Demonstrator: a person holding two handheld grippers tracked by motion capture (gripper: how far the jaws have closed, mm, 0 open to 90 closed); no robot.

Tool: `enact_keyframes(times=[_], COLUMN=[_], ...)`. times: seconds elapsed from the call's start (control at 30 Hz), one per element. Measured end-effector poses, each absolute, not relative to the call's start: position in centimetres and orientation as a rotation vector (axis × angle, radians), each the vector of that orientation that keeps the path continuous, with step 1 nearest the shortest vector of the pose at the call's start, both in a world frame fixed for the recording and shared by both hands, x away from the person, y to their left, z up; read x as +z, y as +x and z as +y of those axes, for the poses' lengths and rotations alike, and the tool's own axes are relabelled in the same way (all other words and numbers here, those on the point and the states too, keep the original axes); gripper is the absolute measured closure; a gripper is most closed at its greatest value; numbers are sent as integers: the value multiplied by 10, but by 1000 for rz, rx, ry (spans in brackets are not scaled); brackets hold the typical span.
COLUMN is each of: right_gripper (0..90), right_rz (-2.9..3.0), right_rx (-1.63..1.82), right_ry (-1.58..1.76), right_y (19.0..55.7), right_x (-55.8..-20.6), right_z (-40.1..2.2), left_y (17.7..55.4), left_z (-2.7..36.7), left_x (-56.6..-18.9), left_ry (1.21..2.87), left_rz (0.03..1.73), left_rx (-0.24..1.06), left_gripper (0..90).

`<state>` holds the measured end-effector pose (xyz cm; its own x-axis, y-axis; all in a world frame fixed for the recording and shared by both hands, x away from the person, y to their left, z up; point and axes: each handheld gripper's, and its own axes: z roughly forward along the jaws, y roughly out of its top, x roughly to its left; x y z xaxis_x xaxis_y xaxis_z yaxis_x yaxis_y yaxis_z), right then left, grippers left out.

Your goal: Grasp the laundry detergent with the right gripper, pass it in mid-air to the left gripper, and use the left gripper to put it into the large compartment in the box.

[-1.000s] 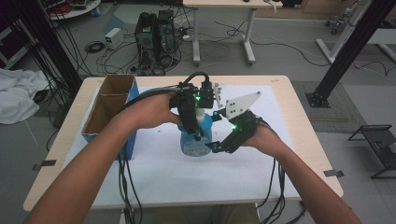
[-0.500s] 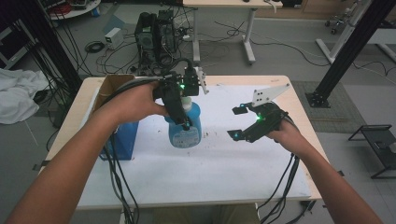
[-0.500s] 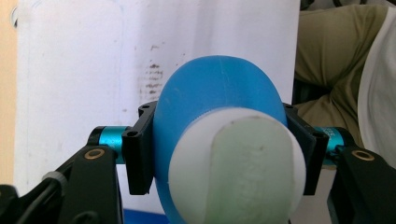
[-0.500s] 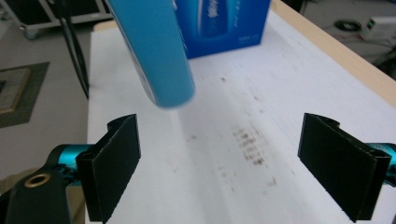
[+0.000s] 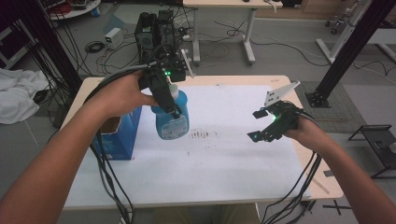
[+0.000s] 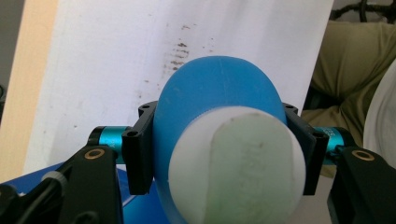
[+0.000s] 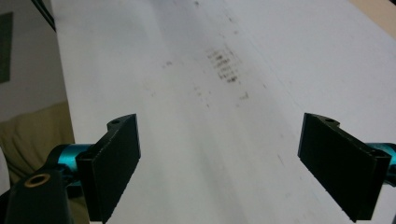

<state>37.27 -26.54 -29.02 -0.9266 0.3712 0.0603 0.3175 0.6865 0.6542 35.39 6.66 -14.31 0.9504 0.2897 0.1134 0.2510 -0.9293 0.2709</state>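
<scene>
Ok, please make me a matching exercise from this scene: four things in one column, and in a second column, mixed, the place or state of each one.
Things:
1. blue bottle
2. right gripper
3. blue box
4. dark marks

Places or states:
a. stands at the left edge of the table
b. jaws apart, nothing between them
c. printed on the white sheet, mid-table
d. clamped in the left gripper, lifted off the sheet

Pairs: 1-d, 2-b, 3-a, 4-c
</scene>
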Motion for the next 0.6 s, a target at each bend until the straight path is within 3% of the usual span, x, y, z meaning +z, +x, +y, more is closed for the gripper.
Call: enact_keyframes(times=[0.1,0.13,0.6], right_gripper=[116,10,7], right_rz=[2839,2844,2849], right_rx=[1026,974,855], right_ry=[612,609,633], right_y=[372,374,373], right_x=[-288,-286,-274], right_z=[-269,-273,-300], left_y=[354,354,358], left_z=[70,72,88], left_x=[-139,-137,-118], left_ry=[2834,2821,2773], left_rz=[419,433,513], left_rx=[238,245,263], left_gripper=[380,379,380])
